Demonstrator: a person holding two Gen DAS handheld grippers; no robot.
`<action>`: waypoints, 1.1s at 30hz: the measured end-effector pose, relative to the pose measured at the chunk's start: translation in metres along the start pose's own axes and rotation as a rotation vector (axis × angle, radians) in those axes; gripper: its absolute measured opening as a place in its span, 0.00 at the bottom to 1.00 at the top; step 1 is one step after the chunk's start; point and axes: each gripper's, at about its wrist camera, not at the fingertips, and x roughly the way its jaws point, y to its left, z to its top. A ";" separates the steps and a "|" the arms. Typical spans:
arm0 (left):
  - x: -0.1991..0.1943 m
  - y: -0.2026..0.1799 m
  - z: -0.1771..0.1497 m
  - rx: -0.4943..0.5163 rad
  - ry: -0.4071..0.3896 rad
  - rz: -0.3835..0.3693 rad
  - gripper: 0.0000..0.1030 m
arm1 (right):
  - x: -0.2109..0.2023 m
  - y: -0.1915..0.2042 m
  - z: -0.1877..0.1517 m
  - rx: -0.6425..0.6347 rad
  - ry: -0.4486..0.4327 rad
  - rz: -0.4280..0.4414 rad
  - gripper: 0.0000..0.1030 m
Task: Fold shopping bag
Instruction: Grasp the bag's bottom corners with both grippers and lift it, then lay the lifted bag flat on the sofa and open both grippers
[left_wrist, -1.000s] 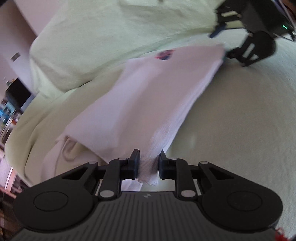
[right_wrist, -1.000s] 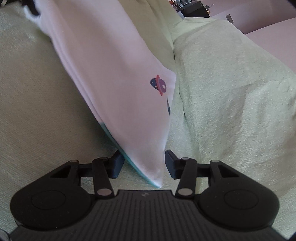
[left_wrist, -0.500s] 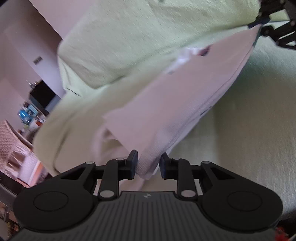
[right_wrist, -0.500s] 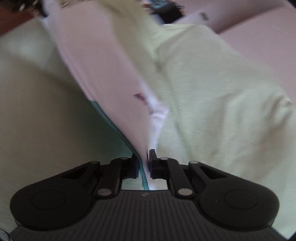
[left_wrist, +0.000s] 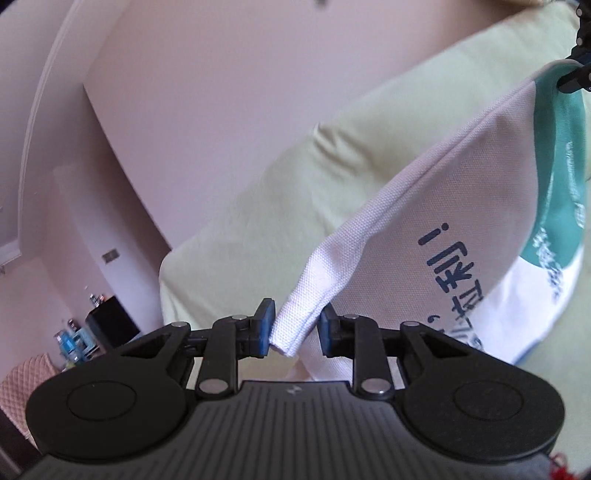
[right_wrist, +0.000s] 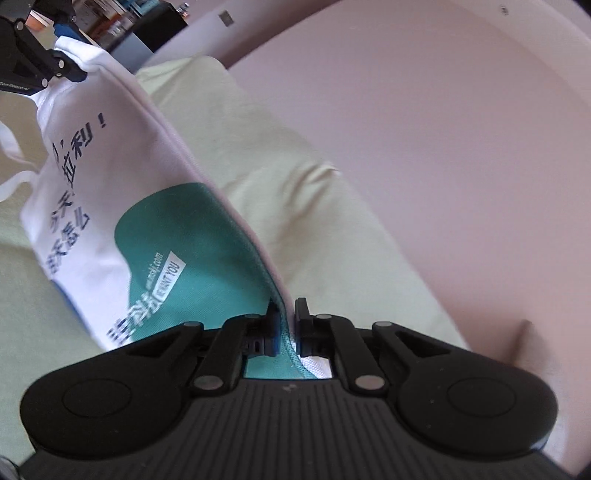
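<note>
Pale pink wall (left_wrist: 207, 122) across the background, smooth and bare; small plate on it too blurred to identify. Pale green sofa (right_wrist: 295, 192) below, soft nubby cover, rounded cushions, lower edge cut off by both views. Cluttered shelves (left_wrist: 74, 343) at far left, out of focus, contents unreadable.

White woven shopping bag (left_wrist: 436, 251) lifted clear above the sofa, stretched taut between the two tools, coarse canvas-like weave, doubled seam along the top edge. Teal printed patch (right_wrist: 192, 258) and dark blue lettering on the face; print partly folded under and partly blurred. Loose handle (right_wrist: 11, 181) drooping at left, cut off by the frame.

Left gripper (left_wrist: 295, 332) with blue-padded fingers set a narrow way apart, bag corner between them, touching one pad only; firm grip not confirmed. Right gripper (right_wrist: 286, 325) pinched close on the teal corner, fabric bunched behind the fingers.
</note>
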 end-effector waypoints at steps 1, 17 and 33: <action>-0.008 -0.005 0.005 -0.005 -0.016 -0.021 0.30 | -0.013 -0.007 -0.004 0.005 0.017 -0.016 0.04; 0.137 -0.131 0.072 0.064 0.120 -0.292 0.48 | 0.126 -0.110 -0.133 0.339 0.456 -0.085 0.44; 0.060 -0.173 -0.051 0.292 0.289 -0.652 0.52 | -0.026 0.007 -0.255 0.371 0.533 0.205 0.57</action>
